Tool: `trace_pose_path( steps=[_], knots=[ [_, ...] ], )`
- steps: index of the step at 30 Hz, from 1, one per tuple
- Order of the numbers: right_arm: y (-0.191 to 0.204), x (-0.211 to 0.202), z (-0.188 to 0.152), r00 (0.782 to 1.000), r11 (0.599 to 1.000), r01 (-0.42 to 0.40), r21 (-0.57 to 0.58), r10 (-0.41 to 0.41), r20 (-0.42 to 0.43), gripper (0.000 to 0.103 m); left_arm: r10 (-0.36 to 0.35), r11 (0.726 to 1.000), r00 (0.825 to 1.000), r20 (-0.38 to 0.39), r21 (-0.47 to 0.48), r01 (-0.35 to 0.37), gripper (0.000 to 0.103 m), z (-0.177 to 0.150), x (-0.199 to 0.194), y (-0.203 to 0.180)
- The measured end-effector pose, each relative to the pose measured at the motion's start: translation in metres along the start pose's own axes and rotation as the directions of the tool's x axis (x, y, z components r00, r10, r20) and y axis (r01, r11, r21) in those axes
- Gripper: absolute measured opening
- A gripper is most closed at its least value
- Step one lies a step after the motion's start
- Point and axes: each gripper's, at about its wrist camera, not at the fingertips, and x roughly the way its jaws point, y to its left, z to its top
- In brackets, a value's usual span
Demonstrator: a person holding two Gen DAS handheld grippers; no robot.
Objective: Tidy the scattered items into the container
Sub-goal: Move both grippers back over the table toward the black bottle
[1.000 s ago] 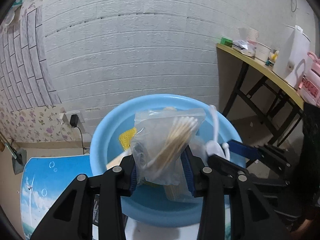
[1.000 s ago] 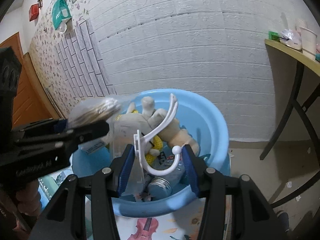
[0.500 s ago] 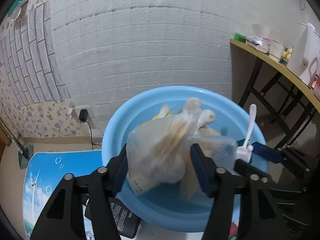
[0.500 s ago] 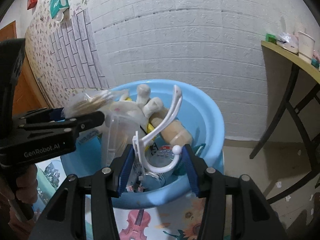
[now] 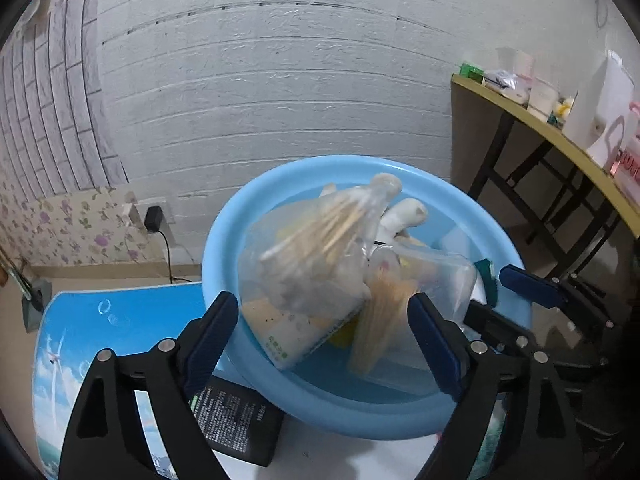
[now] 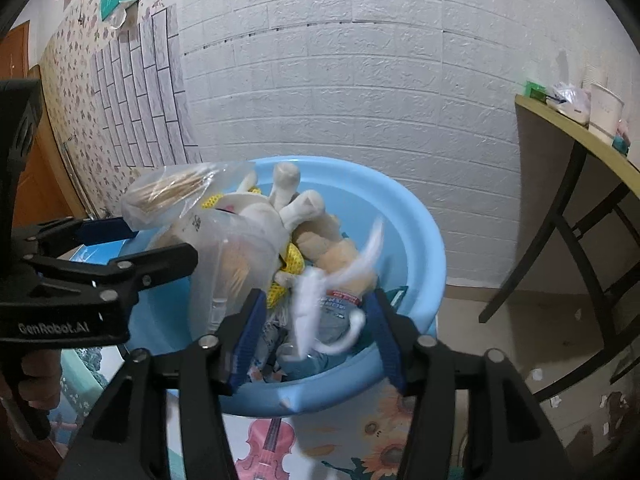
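Left wrist view: left gripper point(image 5: 322, 320), jaws opening and wide apart, nothing pressed between the pads; a clear bag of cotton swabs point(image 5: 320, 248) sits ahead of and between the jaws, inside the near part of the blue basin point(image 5: 224, 248), its long axis slanting up toward the basin's far rim, apparently just let go. Beside it in the basin, a second clear packet of wooden sticks point(image 5: 380, 320) and a plush toy point(image 5: 404, 208). A black adapter block point(image 5: 236, 420) lies outside, on the table against the basin's near rim, below the left jaw; judged the next scattered item, nearest this hand. Right wrist view: right gripper point(image 6: 316, 330), jaws opening, a white plastic hook point(image 6: 336, 304) between them, blurred, apparently dropping free over the basin's near rim; whether the pads touch it cannot be told. The hook's curve points downward into the basin. Left gripper enters from the left edge, over the basin's left rim. Table print point(image 6: 264, 444) shows below.
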Motion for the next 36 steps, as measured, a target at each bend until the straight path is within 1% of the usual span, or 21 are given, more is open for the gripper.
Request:
trace_pose_path(
  steps=[2, 4, 11, 19, 22, 25, 27, 30, 33, 36],
  knots=[
    [0.001, -0.002, 0.001, 1.000, 1.000, -0.004, 0.007, 0.004, 0.001, 0.063, -0.012, 1.000, 1.000, 0.002, -0.017, 0.012, 0.087, 0.001, -0.004, 0.004],
    [0.002, -0.003, 0.002, 1.000, 1.000, 0.000, 0.006, 0.000, 0.006, 0.064, -0.021, 1.000, 1.000, 0.011, -0.023, 0.021, 0.087, 0.002, -0.009, 0.007],
    [0.007, -0.012, 0.004, 1.000, 1.000, 0.015, 0.017, -0.016, 0.024, 0.064, -0.020, 0.999, 0.999, 0.033, -0.031, 0.021, 0.087, 0.002, -0.028, 0.016],
    [0.016, -0.032, 0.003, 0.999, 1.000, 0.009, 0.028, -0.010, 0.043, 0.065, -0.013, 1.000, 0.999, 0.044, -0.021, 0.014, 0.088, -0.012, -0.054, 0.023],
    [0.022, -0.040, -0.001, 0.999, 1.000, 0.010, 0.025, -0.011, 0.037, 0.065, 0.015, 1.000, 0.998, 0.060, -0.005, -0.014, 0.088, -0.020, -0.063, 0.028],
    [0.027, -0.049, -0.007, 0.999, 1.000, 0.008, 0.028, -0.009, 0.046, 0.065, 0.016, 1.000, 0.998, 0.060, -0.016, -0.015, 0.088, -0.031, -0.072, 0.037],
    [0.032, -0.055, -0.013, 0.999, 1.000, -0.012, 0.029, 0.011, 0.049, 0.065, 0.022, 1.000, 0.998, 0.060, -0.014, -0.021, 0.088, -0.040, -0.076, 0.044],
    [0.041, -0.058, -0.020, 0.999, 0.999, -0.023, 0.026, 0.022, 0.043, 0.065, 0.062, 0.998, 0.997, 0.046, -0.013, -0.062, 0.088, -0.053, -0.077, 0.054],
    [0.051, -0.061, -0.026, 0.998, 0.999, -0.046, 0.022, 0.045, 0.043, 0.065, 0.070, 0.997, 0.996, 0.047, -0.030, -0.068, 0.088, -0.065, -0.083, 0.068],
    [0.058, -0.061, -0.030, 0.998, 0.998, -0.052, 0.020, 0.052, 0.029, 0.065, 0.081, 0.996, 0.996, 0.045, -0.048, -0.079, 0.088, -0.076, -0.086, 0.079]
  ],
)
